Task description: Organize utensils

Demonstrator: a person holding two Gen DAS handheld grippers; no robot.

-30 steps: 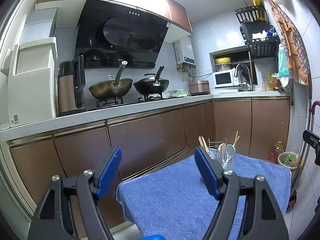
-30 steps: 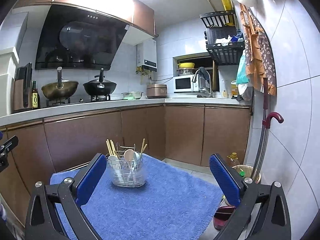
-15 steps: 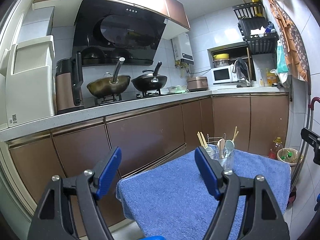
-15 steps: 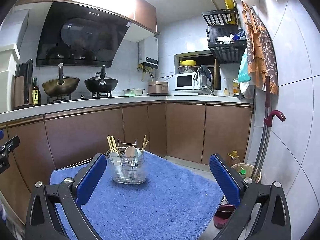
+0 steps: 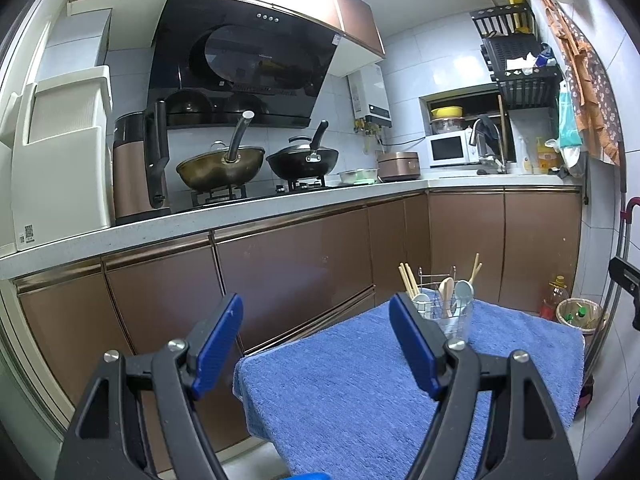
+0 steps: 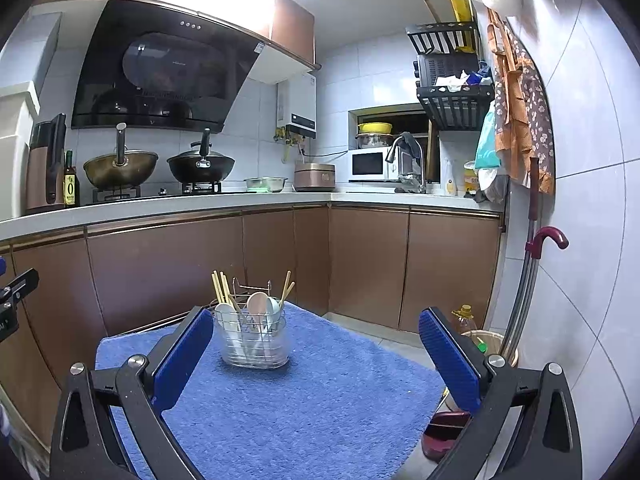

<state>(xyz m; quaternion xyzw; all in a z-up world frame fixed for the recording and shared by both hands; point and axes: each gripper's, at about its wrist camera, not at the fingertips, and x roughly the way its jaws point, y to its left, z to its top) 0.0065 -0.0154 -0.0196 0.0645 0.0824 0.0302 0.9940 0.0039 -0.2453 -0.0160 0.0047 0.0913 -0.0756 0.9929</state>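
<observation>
A wire utensil holder (image 6: pixel 255 338) with a clear liner stands on a table covered by a blue towel (image 6: pixel 288 408). It holds wooden chopsticks (image 6: pixel 221 286), a wooden spoon (image 6: pixel 257 305) and pale spoons. In the left wrist view the holder (image 5: pixel 448 312) stands at the towel's far side, just beyond the right fingertip. My left gripper (image 5: pixel 316 320) is open and empty, raised above the towel's (image 5: pixel 360 392) left edge. My right gripper (image 6: pixel 316 340) is open and empty, held above the towel with the holder between and beyond its fingers.
Brown cabinets under a white counter (image 5: pixel 200 220) run behind the table. Two woks (image 5: pixel 224 164) sit on the stove. A microwave (image 6: pixel 370 164) and a tap are in the corner. A bin (image 6: pixel 490 344), an oil bottle and an umbrella (image 6: pixel 548 240) stand by the right wall.
Both views have shifted a little; the holder sits slightly lower and closer in the frames. Both grippers stay open and empty. Nothing on the towel has moved.
</observation>
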